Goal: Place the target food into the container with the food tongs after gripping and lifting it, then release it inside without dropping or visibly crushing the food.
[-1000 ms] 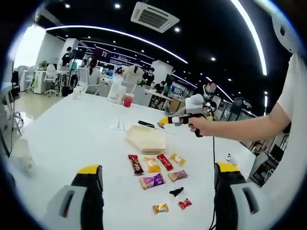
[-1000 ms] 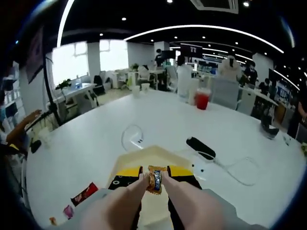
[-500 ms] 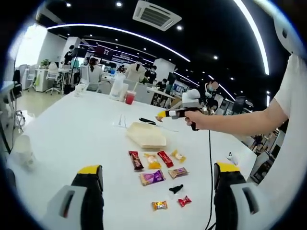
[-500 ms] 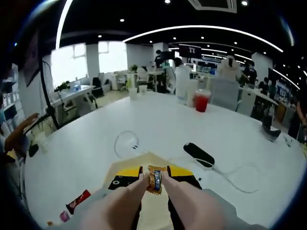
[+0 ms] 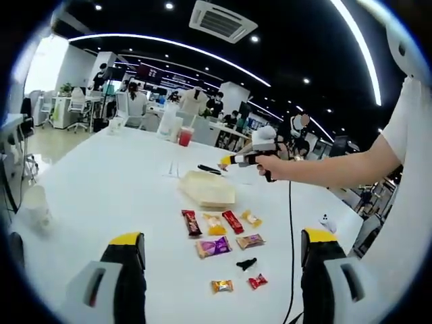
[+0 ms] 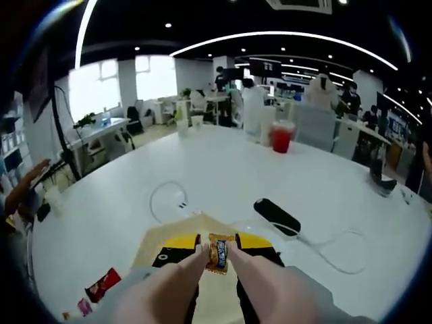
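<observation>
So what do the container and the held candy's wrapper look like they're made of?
The container looks like a pale cream, matte moulded tray, perhaps pulp or foam; there is no gloss on it and the walls look thin. The candy gripped in the right tongs has a shiny, crinkled gold wrapper, likely foil or metallised plastic.

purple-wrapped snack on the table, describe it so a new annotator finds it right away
On the white table, find the cream container near the middle; a loose cluster of wrapped snacks lies on its near side, toward the left gripper. The purple snack sits just behind the cluster's first row. It is the cluster's one purple wrapper, among red, yellow and brown ones.
</observation>
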### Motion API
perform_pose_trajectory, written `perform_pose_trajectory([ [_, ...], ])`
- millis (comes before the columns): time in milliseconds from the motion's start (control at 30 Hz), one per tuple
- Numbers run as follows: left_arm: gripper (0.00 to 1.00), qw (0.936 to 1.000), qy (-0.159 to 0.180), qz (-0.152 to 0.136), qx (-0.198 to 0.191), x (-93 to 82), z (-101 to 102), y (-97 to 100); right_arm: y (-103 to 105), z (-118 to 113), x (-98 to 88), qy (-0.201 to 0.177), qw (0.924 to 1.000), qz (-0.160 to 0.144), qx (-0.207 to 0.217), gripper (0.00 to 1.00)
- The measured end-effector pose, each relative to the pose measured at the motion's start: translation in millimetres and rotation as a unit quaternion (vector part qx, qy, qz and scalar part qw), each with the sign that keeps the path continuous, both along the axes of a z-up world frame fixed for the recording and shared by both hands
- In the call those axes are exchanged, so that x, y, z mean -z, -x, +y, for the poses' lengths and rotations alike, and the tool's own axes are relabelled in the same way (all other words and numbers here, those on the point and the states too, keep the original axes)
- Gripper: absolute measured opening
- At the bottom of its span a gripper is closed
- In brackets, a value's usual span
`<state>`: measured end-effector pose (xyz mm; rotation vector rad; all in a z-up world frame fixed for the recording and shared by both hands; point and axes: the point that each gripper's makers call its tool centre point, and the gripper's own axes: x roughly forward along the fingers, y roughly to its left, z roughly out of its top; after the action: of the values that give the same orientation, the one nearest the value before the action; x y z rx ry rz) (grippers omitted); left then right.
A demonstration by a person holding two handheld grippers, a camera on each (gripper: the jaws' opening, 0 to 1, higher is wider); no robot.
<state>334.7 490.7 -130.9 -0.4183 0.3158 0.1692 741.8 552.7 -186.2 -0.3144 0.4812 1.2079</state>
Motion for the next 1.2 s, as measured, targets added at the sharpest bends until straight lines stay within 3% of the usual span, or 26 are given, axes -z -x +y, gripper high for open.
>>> perform_pose_trajectory([
  [400,0.96,0.9999,0.004,-0.003,-0.010,-0.2,-0.6,2.1,4.6,2.1,5.8,0.004,1.0000,0.004,-0.007,0.20],
  [633,0.97,0.9999,0.010,-0.001,-0.007,3.7,-4.6,3.1,6.4,0.9,0.2,-0.004,1.0000,0.005,-0.007,0.21],
  [767,0.97,0.9999,0.010,-0.010,-0.006,-1.2,-4.1,1.2,11.0,-6.6,-5.9,-0.022,0.9994,0.028,0.006,0.22],
  [867,0.97,0.9998,0.011,-0.018,-0.003,-5.1,-3.7,-1.8,14.9,-11.9,-11.7,-0.026,0.9993,0.025,0.006,0.22],
  [1033,0.97,0.9985,0.017,-0.051,-0.005,-17.8,-1.3,-10.7,36.9,-26.0,-21.7,-0.041,0.9984,0.039,-0.002,0.22],
  [1200,0.97,0.9976,0.021,-0.066,0.009,-21.4,-4.1,-22.1,45.5,-42.0,-20.5,-0.028,0.9992,0.026,-0.015,0.23],
])
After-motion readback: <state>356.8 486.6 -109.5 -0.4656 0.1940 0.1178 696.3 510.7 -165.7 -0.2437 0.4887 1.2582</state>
